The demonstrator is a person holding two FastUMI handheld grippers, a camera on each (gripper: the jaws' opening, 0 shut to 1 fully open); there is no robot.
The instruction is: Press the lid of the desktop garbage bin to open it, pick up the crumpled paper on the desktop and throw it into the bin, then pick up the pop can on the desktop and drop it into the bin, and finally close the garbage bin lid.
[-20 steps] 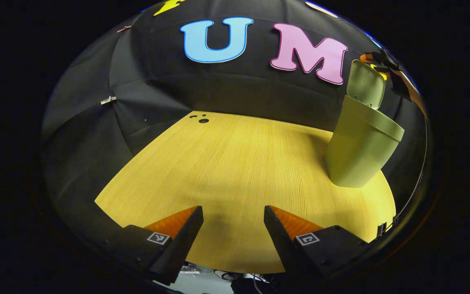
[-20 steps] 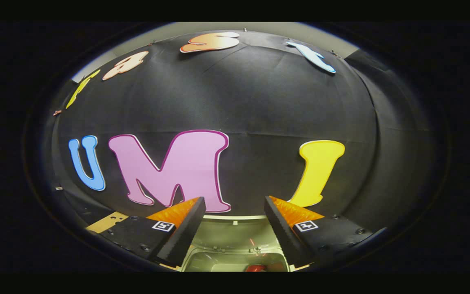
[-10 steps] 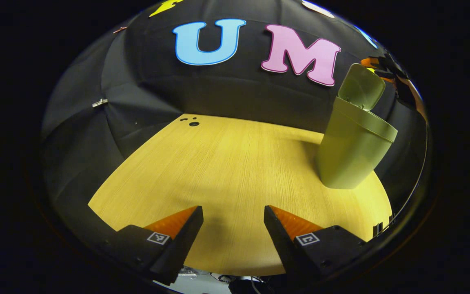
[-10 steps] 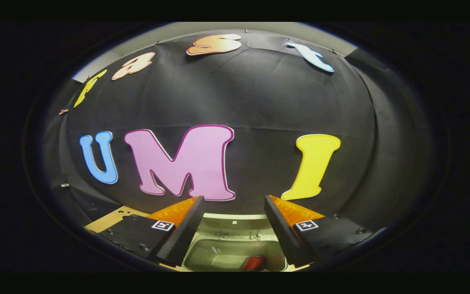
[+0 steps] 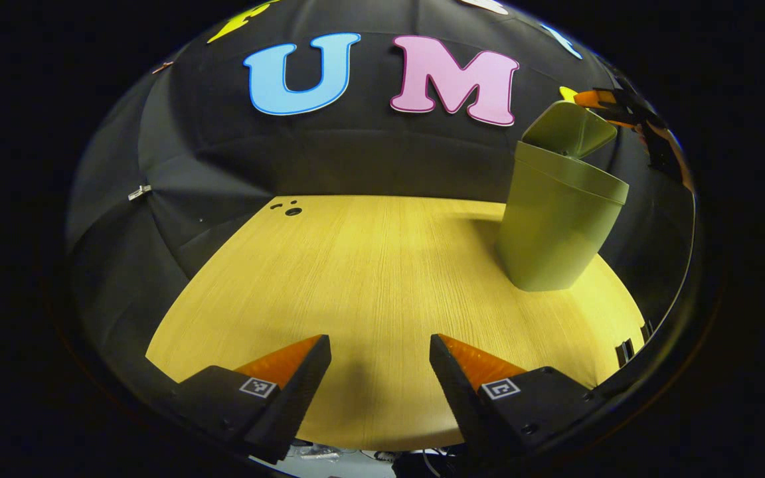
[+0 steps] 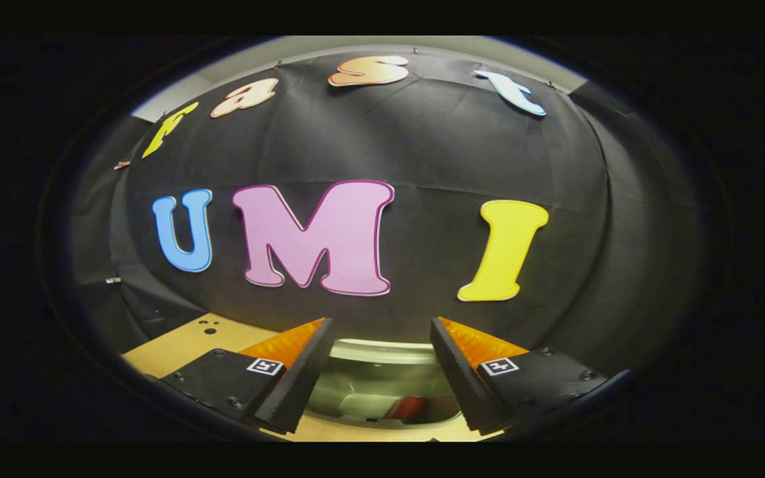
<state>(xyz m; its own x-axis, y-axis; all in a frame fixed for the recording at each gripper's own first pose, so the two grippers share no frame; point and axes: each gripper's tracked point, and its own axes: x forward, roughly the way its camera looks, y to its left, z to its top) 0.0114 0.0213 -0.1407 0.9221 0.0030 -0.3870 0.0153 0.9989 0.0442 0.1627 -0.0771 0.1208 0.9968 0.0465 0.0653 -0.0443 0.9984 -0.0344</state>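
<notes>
One garbage bin (image 5: 558, 226) stands at the far right of the wooden desktop (image 5: 369, 292), its lid (image 5: 568, 127) part-raised, tilted over the opening; one red thing, likely the pop can (image 6: 411, 409), lies inside the bin in the right gripper view, with a pale lump beside it that may be the crumpled paper (too dim to be sure); count: one bin, one lid, one can, two grippers; left gripper (image 5: 380, 362) hangs low over the near desktop, jaws spread, nothing between them; right gripper (image 6: 381, 358) sits just above the bin mouth, jaws likewise apart and empty; judgement: both drops look done, lid closing is what is left; lid looks like thin light plastic on a hinge, stiff but springy, smooth so a fingertip may slip; best pushed down on its free front edge, not pinched; bin is light and could slide if pushed sideways.
</notes>
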